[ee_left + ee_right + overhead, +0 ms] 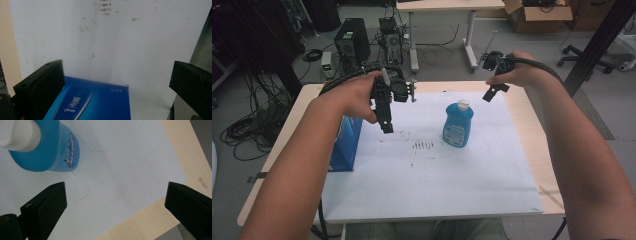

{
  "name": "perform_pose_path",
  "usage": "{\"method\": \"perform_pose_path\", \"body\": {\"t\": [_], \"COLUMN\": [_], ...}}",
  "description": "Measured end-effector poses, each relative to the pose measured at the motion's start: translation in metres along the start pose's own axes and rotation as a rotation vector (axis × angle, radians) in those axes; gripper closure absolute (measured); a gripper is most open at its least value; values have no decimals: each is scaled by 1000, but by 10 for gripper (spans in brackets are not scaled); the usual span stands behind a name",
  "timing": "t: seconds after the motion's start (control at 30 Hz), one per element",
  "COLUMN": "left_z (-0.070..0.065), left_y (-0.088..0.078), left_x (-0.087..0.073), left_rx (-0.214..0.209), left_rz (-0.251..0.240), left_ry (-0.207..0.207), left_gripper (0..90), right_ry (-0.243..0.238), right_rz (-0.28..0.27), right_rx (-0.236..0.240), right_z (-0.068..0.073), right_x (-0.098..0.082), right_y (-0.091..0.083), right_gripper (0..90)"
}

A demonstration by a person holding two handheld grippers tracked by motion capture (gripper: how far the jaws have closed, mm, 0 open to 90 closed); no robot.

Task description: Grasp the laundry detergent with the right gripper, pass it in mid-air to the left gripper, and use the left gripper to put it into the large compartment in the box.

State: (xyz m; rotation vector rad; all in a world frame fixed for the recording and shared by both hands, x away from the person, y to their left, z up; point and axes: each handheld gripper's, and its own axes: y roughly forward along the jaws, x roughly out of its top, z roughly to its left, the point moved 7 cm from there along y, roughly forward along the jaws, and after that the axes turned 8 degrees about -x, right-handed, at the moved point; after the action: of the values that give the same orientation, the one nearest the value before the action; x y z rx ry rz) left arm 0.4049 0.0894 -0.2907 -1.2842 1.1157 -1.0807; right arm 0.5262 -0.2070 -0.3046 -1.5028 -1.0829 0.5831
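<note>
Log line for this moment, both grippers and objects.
left gripper: open, above blue box | right gripper: open, raised beyond blue bottle | bottle upright on white sheet | nothing held

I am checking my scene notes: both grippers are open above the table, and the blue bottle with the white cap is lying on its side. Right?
Not quite. The blue plastic bottle with the white cap stands upright on the white sheet, as the high view shows. Both grippers are open.

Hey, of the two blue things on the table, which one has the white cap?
The blue bottle, standing upright near the middle of the white sheet. The other, a blue box, sits at the sheet's left edge and has no cap.
</note>
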Motion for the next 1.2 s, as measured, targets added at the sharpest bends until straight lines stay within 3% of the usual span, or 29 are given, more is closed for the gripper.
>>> {"method": "perform_pose_path", "body": {"t": [0.43,0.83,1.2], "left_z": [-18,-37,-46], "left_y": [-2,10,20], "left_x": [-1,-2,-6], "left_rx": [-8,-30,-41], "left_rz": [-11,15,23], "left_ry": [18,47,55], "left_gripper": [4,4,4], "right_ry": [0,-7,-4], "right_rz": [-10,-41,-80], "right_rx": [4,18,41], "right_z": [17,36,53], "right_x": [-21,-34,-42], "right_y": [3,12,23], "right_gripper": [40,41,40]}}
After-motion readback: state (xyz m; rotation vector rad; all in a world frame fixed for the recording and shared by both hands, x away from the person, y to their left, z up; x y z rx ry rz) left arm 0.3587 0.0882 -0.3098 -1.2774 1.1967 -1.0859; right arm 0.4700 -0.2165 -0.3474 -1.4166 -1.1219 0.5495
